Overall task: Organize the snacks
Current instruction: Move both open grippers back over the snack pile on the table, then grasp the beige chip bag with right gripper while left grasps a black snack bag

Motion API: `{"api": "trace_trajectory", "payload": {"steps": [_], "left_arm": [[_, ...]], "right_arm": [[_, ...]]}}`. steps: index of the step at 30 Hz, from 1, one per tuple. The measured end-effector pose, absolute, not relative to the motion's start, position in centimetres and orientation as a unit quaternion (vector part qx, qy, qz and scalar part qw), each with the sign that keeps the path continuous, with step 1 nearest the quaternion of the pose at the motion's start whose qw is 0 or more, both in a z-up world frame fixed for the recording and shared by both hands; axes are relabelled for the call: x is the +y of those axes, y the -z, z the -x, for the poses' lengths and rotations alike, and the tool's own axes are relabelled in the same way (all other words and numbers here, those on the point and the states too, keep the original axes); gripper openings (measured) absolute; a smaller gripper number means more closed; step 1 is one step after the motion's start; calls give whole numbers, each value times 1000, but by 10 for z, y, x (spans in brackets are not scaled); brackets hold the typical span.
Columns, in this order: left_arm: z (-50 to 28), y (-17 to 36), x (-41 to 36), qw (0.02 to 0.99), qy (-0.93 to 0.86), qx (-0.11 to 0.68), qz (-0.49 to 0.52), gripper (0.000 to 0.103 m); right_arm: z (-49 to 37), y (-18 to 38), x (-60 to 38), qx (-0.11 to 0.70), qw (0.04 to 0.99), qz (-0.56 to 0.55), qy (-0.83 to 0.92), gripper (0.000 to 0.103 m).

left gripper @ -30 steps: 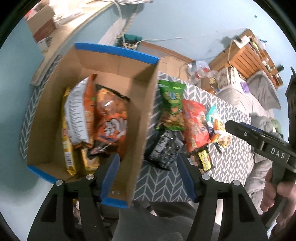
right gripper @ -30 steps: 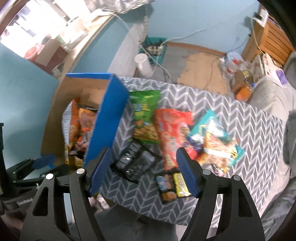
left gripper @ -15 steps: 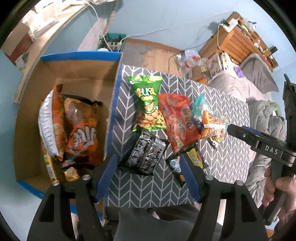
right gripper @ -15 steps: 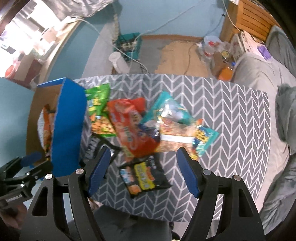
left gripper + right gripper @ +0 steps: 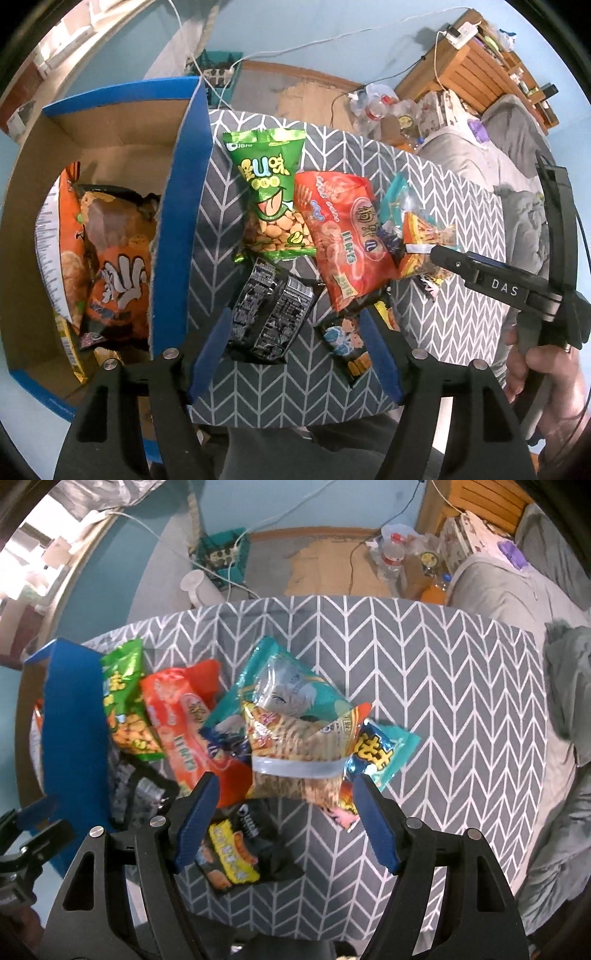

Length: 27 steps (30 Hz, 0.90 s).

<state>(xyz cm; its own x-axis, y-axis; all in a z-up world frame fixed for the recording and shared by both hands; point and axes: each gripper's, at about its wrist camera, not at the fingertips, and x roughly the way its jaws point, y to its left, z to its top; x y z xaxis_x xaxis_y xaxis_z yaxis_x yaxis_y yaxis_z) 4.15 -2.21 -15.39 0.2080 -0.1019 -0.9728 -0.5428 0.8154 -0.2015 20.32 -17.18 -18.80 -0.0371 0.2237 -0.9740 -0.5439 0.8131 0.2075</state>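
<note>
A blue-edged cardboard box point(image 5: 110, 122) at the table's left holds orange snack bags point(image 5: 114, 258). On the table lie a green bag point(image 5: 271, 192), a red bag point(image 5: 340, 232), a black bag point(image 5: 269, 317), a clear noodle bag point(image 5: 295, 746), a teal bag point(image 5: 291, 686) and a small dark packet point(image 5: 240, 853). My left gripper point(image 5: 295, 347) is open and empty above the black bag. My right gripper point(image 5: 284, 812) is open and empty above the noodle bag, and it also shows in the left wrist view point(image 5: 447, 258).
The table has a grey chevron cloth point(image 5: 443, 686). A grey bed point(image 5: 535, 590) lies to the right. Bottles point(image 5: 391, 554), cables and a crate point(image 5: 221, 554) are on the floor beyond the table. A wooden shelf point(image 5: 480, 59) stands at the far wall.
Both grippers have moved right, away from the box, and come lower over the loose snacks. The left one is now over the black bag, the right over the noodle bag.
</note>
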Motion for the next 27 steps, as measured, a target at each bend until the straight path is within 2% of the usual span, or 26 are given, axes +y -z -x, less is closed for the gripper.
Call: {"api": "trace_trajectory", "payload": {"steps": [9, 19, 27], "left_arm": [[-44, 177, -26, 726, -156, 616, 263, 73], [-46, 195, -26, 721, -168, 629, 238, 82], [-56, 203, -38, 719, -147, 641, 225, 85]], "right_arm": [[-214, 213, -168, 675, 680, 105, -267, 74], [-215, 234, -156, 671, 677, 136, -268, 73], [-203, 234, -158, 660, 679, 147, -285, 54]]}}
